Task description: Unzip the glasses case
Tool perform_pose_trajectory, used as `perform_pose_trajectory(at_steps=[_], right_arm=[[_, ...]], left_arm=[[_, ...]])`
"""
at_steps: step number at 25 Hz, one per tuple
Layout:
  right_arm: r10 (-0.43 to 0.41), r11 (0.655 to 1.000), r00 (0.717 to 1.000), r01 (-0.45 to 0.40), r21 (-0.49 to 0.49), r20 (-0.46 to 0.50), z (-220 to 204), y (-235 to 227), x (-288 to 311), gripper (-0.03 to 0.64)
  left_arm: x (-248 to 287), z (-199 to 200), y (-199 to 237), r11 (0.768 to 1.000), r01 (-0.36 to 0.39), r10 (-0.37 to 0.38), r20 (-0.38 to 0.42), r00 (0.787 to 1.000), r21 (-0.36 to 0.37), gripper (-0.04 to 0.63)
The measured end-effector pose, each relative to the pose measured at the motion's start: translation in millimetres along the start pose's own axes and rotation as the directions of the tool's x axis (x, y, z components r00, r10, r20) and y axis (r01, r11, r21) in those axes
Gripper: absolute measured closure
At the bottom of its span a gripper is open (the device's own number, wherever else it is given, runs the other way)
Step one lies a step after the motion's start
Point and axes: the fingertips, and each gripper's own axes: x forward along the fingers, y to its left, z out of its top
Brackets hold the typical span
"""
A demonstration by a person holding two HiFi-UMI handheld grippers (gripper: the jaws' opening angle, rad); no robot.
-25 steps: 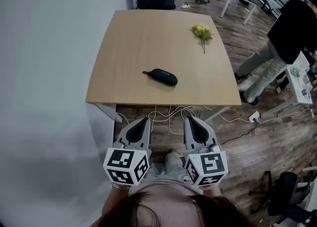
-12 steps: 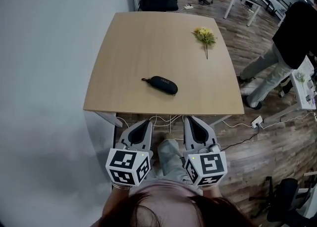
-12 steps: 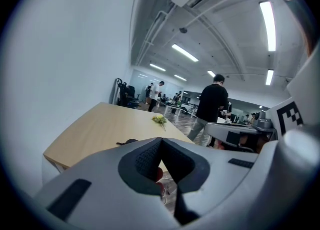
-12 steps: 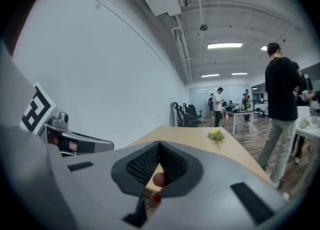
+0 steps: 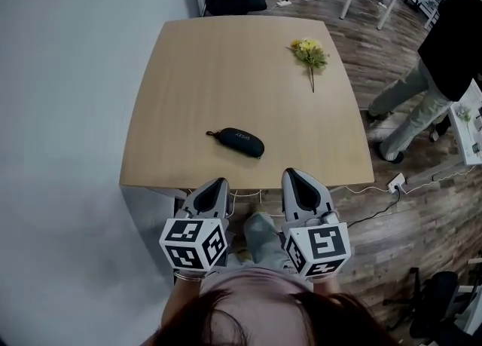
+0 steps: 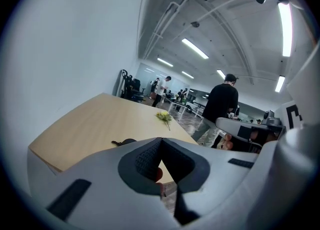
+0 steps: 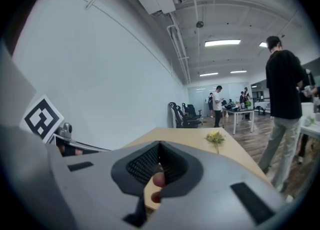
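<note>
A black oval glasses case (image 5: 238, 142) lies on the wooden table (image 5: 188, 73), near its front edge, with its zipper pull (image 5: 211, 135) at the left end. The case looks closed. Both grippers hang side by side just short of the table's front edge, over the floor. My left gripper (image 5: 218, 184) is shut and empty; my right gripper (image 5: 296, 174) also looks shut and empty. In the left gripper view the case (image 6: 127, 141) peeks over the closed tips of the left gripper (image 6: 161, 140). The right gripper (image 7: 160, 145) hides the case in its own view.
A sprig of yellow flowers (image 5: 309, 53) lies at the table's far right. A person in a dark top (image 5: 452, 43) stands right of the table. Cables and a power strip (image 5: 395, 182) lie on the floor below the front edge. A white wall runs along the left.
Both grippers have moved forward to the table's front edge, still shut. The table and case now sit closer in the head view. The person at the right has shifted a little.
</note>
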Motion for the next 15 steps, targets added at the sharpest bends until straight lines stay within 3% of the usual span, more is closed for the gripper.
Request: perform_pose_trajectory(at_steps=[15], right_arm=[[0.07, 0.997, 0.997, -0.071, -0.016, -0.034, 9, -55, 80, 0.603]], left_arm=[[95, -9, 37, 0.974, -0.087, 0.076, -0.061, 0.995, -0.211, 0.593]])
